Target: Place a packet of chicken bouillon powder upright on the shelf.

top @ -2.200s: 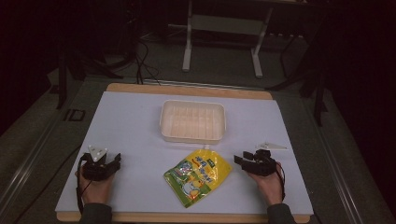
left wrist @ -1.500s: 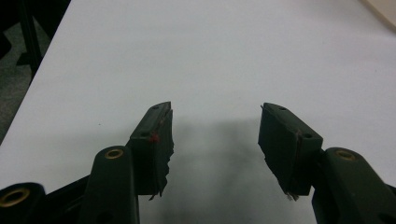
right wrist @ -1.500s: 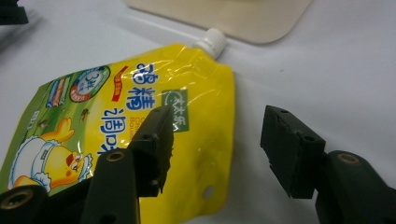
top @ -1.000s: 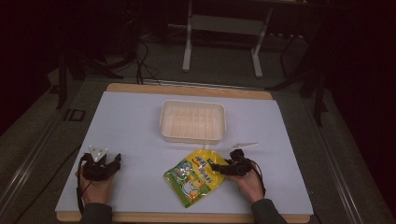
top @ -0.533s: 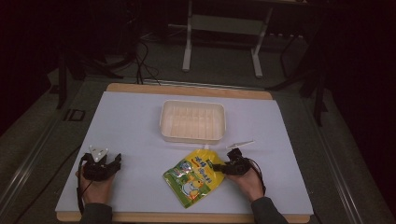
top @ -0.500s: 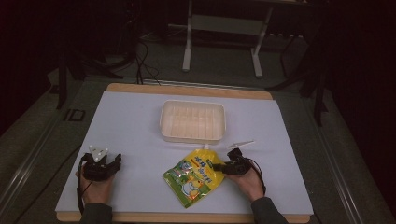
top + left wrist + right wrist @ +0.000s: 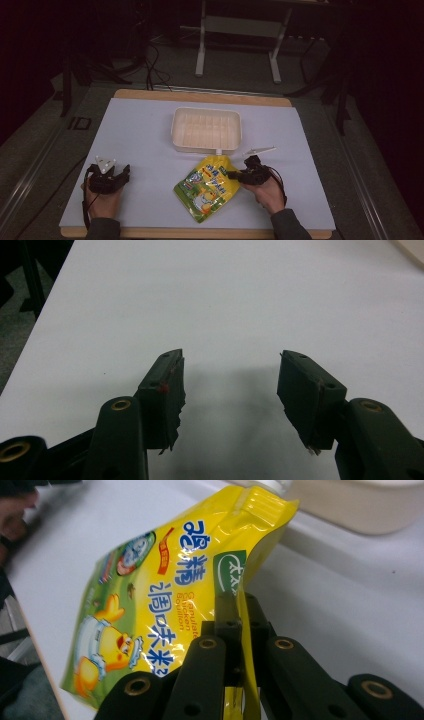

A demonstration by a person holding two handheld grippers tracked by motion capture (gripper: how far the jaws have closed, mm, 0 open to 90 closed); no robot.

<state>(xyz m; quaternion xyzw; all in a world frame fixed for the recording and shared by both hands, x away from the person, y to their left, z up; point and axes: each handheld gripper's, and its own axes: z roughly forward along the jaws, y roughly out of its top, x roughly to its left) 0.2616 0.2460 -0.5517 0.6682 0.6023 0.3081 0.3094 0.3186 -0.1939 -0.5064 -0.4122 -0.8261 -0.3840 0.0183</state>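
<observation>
High view: one yellow bouillon pouch (image 7: pixel 209 187), one empty cream tray (image 7: pixel 206 129) at its 12 o'clock, two grippers. The pouch's long axis runs 1 to 7 o'clock, spout toward the tray. Left gripper (image 7: pixel 120 176) rests at 9 o'clock.

Left gripper view: jaws stand apart over bare white table (image 7: pixel 240 300).

Right gripper view: right gripper (image 7: pixel 239 605), jaws just closed, pinches the pouch's edge.

1. A cream tray (image 7: pixel 206 131) sits mid-desk, its rim ridged inside.
2. A white desk (image 7: pixel 135 135) has a wooden edge.
3. A small white strip (image 7: pixel 260 150) lies just right of the tray.
4. Metal stand legs (image 7: pixel 201 50) rise beyond.
</observation>
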